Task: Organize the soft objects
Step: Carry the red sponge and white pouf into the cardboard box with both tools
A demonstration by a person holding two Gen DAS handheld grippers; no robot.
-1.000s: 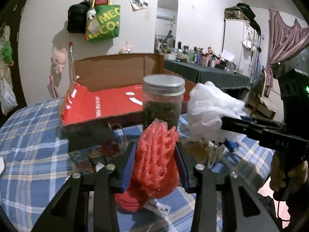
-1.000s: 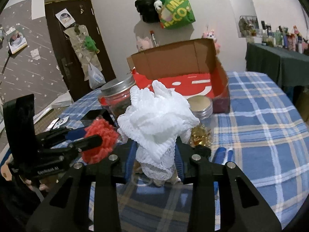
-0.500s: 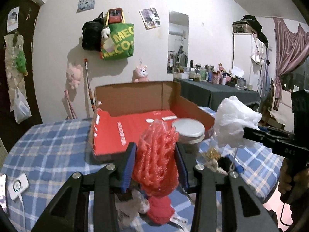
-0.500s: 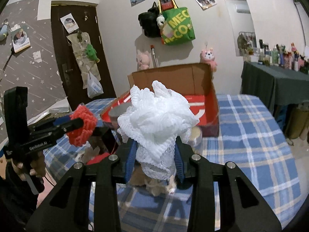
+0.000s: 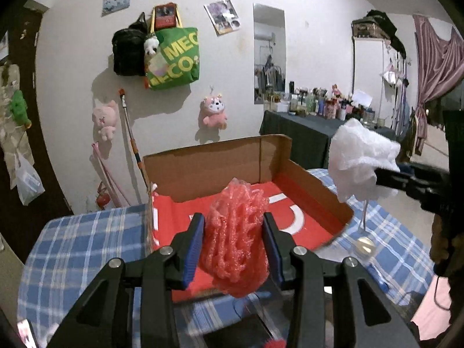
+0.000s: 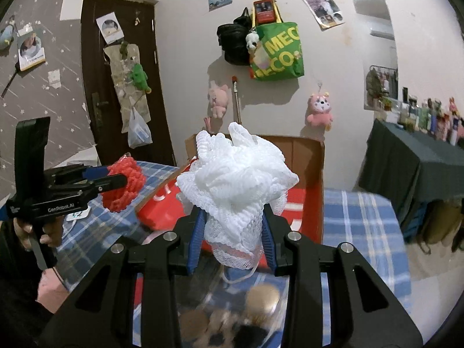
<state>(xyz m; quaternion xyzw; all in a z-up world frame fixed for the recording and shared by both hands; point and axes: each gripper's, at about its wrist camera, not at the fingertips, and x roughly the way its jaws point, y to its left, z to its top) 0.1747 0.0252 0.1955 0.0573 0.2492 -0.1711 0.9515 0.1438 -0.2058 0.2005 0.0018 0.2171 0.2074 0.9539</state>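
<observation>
Left gripper: jaws part-closed, blue pads pressed on both sides of a red mesh sponge, which bulges up between them. It's held up in the air, w/ the open cardboard box just beyond and below it; box has brown walls and a red inside.

Right gripper: jaws narrower, clamped on the lower neck of a white mesh sponge. The fluffy top spreads out well above the pads and a white cord loop hangs under it. It's also held in the air, near side of the same box.

In the left wrist view the white sponge shows at right, off the box's right wall. In the right wrist view the red sponge is at left, over the blue plaid tabletop, w/ a hand on the gripper handle.

Near edge under the right gripper: blurred round lids and small clutter, can't tell what.

Far wall: green tote bag, pink plush toys. Far right: a dark-covered side table w/ bottles.
</observation>
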